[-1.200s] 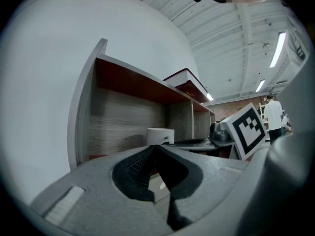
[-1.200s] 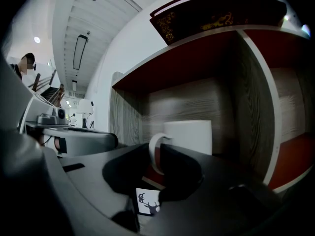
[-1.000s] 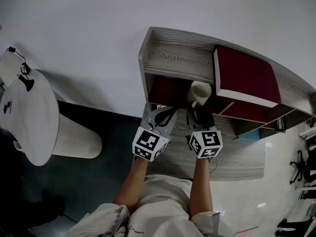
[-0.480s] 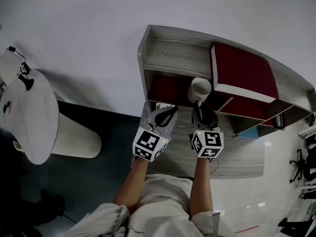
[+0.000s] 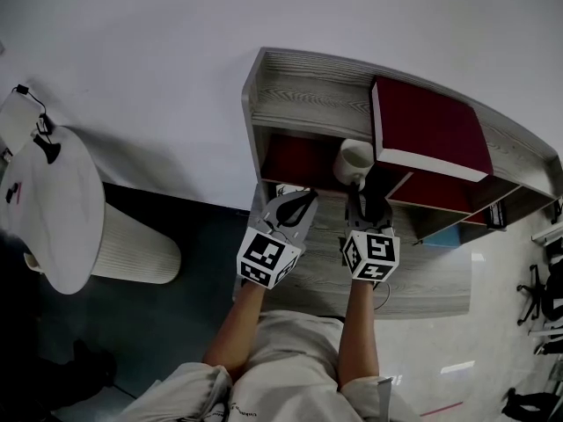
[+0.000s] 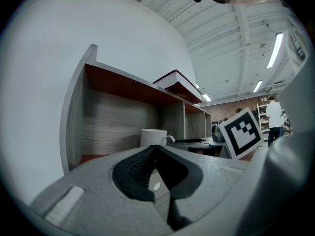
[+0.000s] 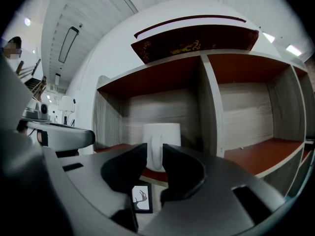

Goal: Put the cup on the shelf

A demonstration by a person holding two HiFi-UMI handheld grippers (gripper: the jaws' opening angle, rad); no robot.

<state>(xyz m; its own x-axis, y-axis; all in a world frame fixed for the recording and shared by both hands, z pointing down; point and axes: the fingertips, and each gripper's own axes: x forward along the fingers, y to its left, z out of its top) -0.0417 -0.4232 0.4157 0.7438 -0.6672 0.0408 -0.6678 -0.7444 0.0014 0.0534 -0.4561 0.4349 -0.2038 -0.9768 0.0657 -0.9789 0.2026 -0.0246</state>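
Since the cup (image 5: 355, 161) already stands upright on the red floor of the leftmost compartment of the shelf (image 5: 299, 104), the step in hand is judged to be the release.

Right gripper (image 7: 154, 154): the jaws have just been opening and stand apart. One is on each side of the cup's handle, which lies between them but does not look pinched.

Left gripper (image 6: 155, 149): jaws closed on nothing, idle beside the right.

Next move, as judged: draw the right gripper straight back along the handle's line, so that neither jaw snags the handle and drags or tips the cup.

Surroundings:
- A dark red book (image 5: 428, 130) lies on the shelf top.
- An upright divider (image 7: 209, 107) stands just right of the cup and limits sideways room.
- A small picture card (image 7: 141, 199) lies below the jaws.
- A round white table (image 5: 53, 205) stands well apart to the left.
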